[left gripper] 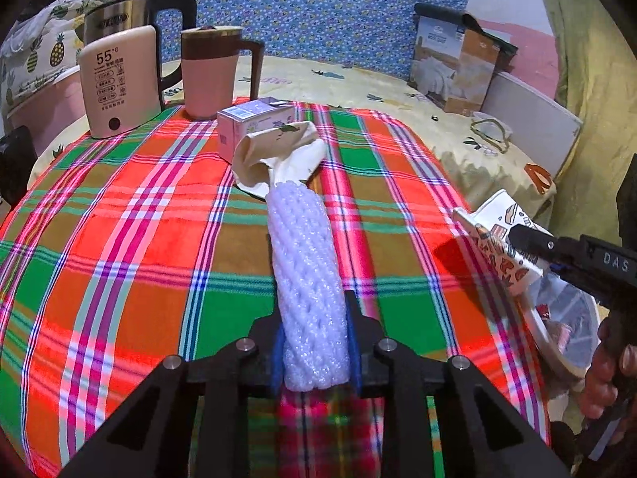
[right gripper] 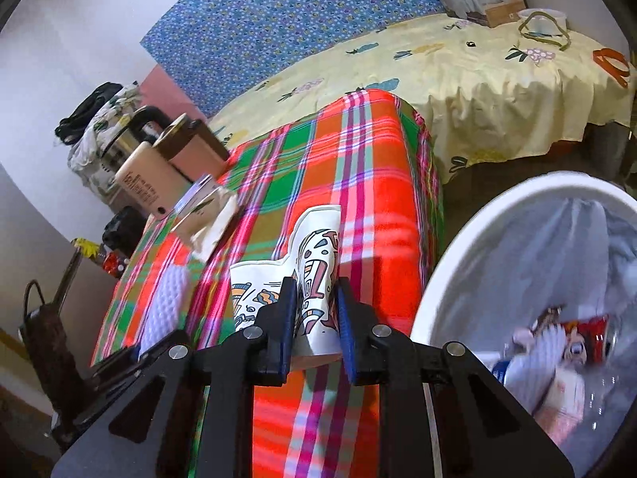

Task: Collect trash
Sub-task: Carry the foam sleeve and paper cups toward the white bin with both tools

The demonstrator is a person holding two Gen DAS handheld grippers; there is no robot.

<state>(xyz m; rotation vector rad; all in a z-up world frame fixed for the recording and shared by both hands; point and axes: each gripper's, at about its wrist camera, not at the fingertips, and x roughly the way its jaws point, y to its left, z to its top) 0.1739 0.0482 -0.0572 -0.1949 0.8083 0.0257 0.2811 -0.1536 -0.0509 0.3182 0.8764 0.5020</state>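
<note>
1. Left gripper (left gripper: 314,342) is clamped on the near end of a white foam net sleeve (left gripper: 304,275), blue pads pressing both sides; the sleeve runs away from the camera over the plaid tablecloth (left gripper: 119,239) toward a crumpled cream wrapper (left gripper: 274,151) mid-table.
2. Right gripper (right gripper: 316,318) grips a flattened, cartoon-printed paper cup (right gripper: 318,263), jaws narrow w/ the cup's wall pinched between them, at the table's right edge.
3. In the left wrist view, the same cup shows at far right, held beside the trash bin.
4. Trash bin (right gripper: 458,247), white-rimmed w/ a clear liner, sits off the table's right side, just beside the cup; wrappers and other rubbish already lie inside.
5. Far left of the table: a small pink carton (left gripper: 251,123), a pink mug w/ brown lid (left gripper: 211,75), a cream box marked "55" (left gripper: 119,83) and a steel kettle (left gripper: 119,16) behind it.
</note>
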